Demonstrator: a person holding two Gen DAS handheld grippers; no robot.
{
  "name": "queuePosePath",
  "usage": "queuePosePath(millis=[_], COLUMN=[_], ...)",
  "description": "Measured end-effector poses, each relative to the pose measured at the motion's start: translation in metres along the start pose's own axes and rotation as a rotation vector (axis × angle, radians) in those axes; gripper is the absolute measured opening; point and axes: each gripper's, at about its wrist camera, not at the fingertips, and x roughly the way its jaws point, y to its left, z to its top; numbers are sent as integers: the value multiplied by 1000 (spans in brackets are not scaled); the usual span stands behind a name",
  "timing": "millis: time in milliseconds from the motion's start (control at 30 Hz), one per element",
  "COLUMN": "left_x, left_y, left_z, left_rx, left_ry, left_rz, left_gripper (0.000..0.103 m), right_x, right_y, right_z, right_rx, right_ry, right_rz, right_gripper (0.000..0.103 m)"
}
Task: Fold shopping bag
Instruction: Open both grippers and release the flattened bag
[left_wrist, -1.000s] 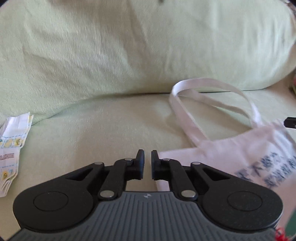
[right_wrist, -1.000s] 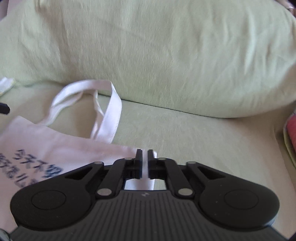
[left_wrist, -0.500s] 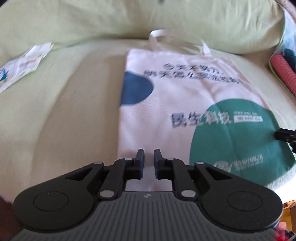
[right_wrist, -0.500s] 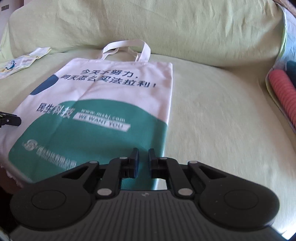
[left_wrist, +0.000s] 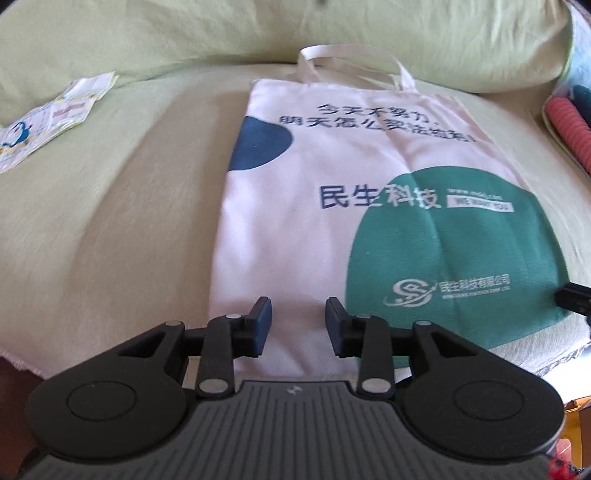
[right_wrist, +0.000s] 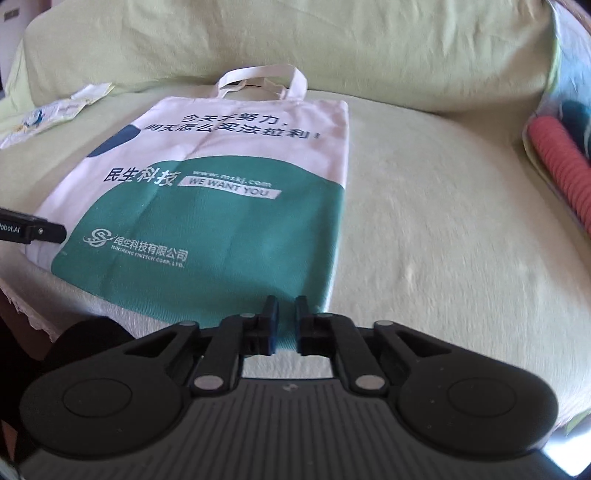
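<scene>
The shopping bag (left_wrist: 362, 206) lies flat and face up on the pale green sofa seat (left_wrist: 110, 229), handles (left_wrist: 354, 62) pointing away from me toward the back cushion (right_wrist: 332, 44), its bottom hem at the near edge of the seat. No fold in it yet, just a faint crease down the middle. A second ago I was up at the handle end, one tool on each top corner; now both hands have come back to the bottom hem, and the whole print is laid out in front of me.

My left gripper (left_wrist: 297, 325) sits over the bag's near left corner, and its jaws have just been opening: they stand apart now, white cloth showing between them but nothing pinched. My right gripper (right_wrist: 286, 321) hovers over the near right corner, on the green patch, with its pads drawn as close as they go and a sliver of cloth visible through the gap; I can't see them gripping anything.

So the spreading looks done and the folding is about to begin. My read: the left is getting ready to take the hem, the right has to open before it can do likewise.

Off to the sides, a printed packet (left_wrist: 51, 118) lies far left, well clear, and a ribbed red roll (right_wrist: 557, 162) rests at the right edge.
</scene>
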Motion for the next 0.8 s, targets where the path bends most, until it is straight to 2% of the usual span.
queuePosePath(millis=[33, 67, 100, 133, 267, 333, 400, 500, 800], left_x=[-3, -8, -11, -19, -44, -55, -67, -82, -106], left_y=[-1, -2, -3, -6, -14, -19, -25, -28, -36], left_z=[0, -1, -2, -4, -6, -3, 1, 4, -8], left_rx=[-10, -19, -25, -31, -32, -27, -26, -36, -23], left_ry=[11, 13, 13, 6, -31, -44, -63, -90, -102], left_rz=[12, 20, 24, 29, 4, -6, -7, -2, 35], left_gripper=[41, 43, 45, 46, 55, 59, 70, 72, 72], right_x=[-3, -6, -8, -10, -29, -39, -48, -60, -72], right_y=[-2, -4, -4, -4, -4, -3, -2, 1, 9], right_z=[-2, -3, -4, -4, 5, 13, 20, 28, 22], right_rx=[16, 31, 45, 57, 130, 153, 175, 199, 216], right_ry=[4, 8, 14, 21, -9, -39, -70, -97, -87], right_rz=[-3, -5, -11, -17, 15, 34, 54, 81, 68], right_gripper=[2, 7, 22, 30, 35, 45, 58, 67, 75])
